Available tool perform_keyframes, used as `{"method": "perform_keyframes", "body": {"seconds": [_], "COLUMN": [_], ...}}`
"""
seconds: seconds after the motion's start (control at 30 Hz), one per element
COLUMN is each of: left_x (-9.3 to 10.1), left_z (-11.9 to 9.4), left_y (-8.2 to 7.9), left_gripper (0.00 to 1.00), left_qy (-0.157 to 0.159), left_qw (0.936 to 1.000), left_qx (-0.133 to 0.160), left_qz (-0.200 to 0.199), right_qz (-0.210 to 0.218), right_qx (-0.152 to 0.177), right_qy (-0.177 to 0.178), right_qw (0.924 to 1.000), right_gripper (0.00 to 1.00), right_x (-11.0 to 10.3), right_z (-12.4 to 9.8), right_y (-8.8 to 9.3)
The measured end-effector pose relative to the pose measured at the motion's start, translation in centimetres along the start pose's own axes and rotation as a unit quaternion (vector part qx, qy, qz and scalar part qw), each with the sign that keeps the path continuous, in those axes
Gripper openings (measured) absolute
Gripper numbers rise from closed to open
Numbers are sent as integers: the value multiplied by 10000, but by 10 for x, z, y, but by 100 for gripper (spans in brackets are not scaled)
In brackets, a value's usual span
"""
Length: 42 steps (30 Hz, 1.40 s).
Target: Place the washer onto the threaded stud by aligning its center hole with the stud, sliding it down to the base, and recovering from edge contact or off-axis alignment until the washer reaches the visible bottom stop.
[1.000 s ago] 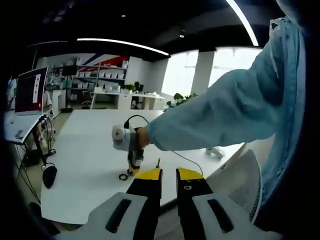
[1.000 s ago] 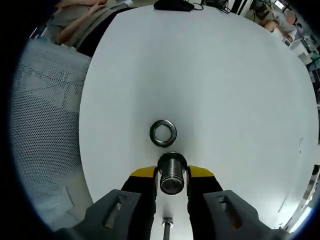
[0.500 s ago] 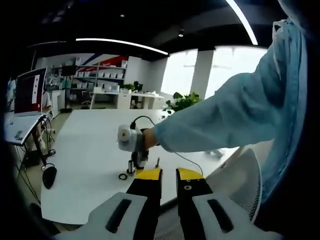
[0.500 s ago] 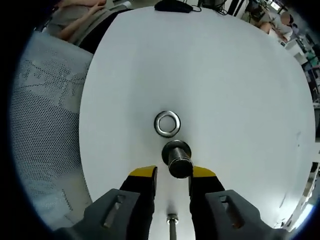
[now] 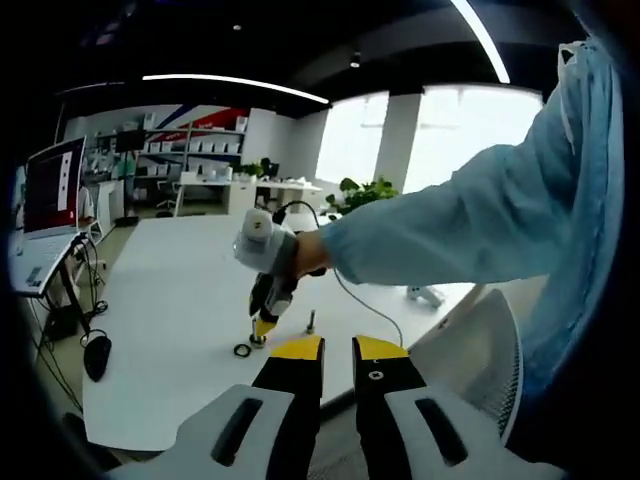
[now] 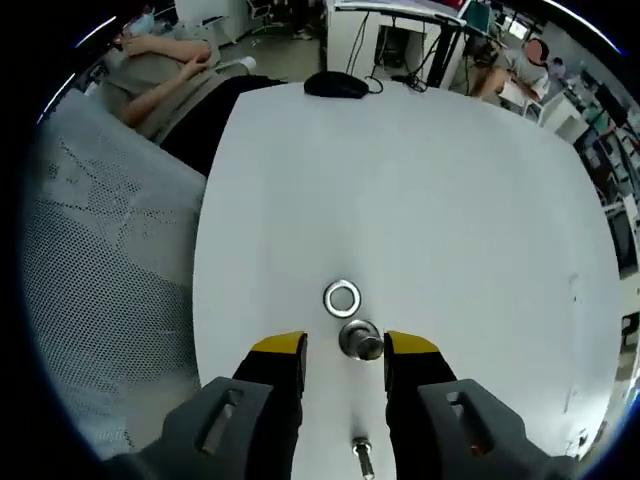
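In the right gripper view a flat metal washer [image 6: 342, 298] lies on the white table [image 6: 450, 200]. Just nearer stands a short metal cylinder [image 6: 360, 340], between the tips of my right gripper [image 6: 345, 345], which is open and raised above it. A thin threaded stud [image 6: 362, 455] stands upright further down, between the jaws. In the left gripper view a hand holds the right gripper [image 5: 260, 330] over the washer [image 5: 242, 350], with the stud [image 5: 310, 322] to its right. My left gripper [image 5: 338, 348] hangs off the table's near edge, jaws almost together with nothing between them.
A mesh chair back [image 6: 100, 280] stands beside the table's edge. A black mouse [image 6: 335, 85] lies at the far end, with seated people beyond. A cable [image 5: 360, 305] trails across the table, and a monitor [image 5: 55, 185] stands at the left.
My right gripper opened, let go of the metal cylinder beside the washer, and rose away from the table. The left gripper stayed put.
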<state>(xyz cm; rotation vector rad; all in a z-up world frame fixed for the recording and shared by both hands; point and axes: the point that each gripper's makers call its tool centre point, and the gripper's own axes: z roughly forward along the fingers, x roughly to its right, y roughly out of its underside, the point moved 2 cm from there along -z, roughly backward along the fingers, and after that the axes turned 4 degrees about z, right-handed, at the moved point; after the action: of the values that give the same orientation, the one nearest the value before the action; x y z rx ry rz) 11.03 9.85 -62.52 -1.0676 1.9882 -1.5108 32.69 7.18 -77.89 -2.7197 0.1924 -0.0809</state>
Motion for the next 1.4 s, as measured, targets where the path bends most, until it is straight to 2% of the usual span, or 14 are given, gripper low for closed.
{"method": "perform_keyframes", "body": {"seconds": [0.2,0.43,0.63,0.8,0.87,1.17,1.4], "left_x": [1,1,3,4,5,7,5], "left_z": [0,-1,-1,0,0,1,0], "left_y": [1,0,0,1,2,3,3], "left_gripper": [8,8,8,8,8,8,8], "left_qy": [-33,-29,-29,-5,10,36,8], "left_qw": [9998,9997,9995,9995,9995,9994,9996], "left_qx": [-18,25,25,-37,-68,-137,-127], "left_qz": [198,245,306,318,312,321,260], "right_qz": [-34,-81,-150,-196,-247,-737,-1481], "right_qx": [393,517,363,80,9,-219,-485], "right_qy": [207,219,-7,-269,-369,-382,-386], "right_qw": [9990,9984,9992,9994,9990,9963,9870], "right_gripper": [32,32,31,31,31,34,35], "right_x": [-10,-23,-35,-46,-50,-59,-59], "right_z": [-14,-26,-27,-20,-16,0,14], "right_y": [-12,-7,9,17,16,4,0]}}
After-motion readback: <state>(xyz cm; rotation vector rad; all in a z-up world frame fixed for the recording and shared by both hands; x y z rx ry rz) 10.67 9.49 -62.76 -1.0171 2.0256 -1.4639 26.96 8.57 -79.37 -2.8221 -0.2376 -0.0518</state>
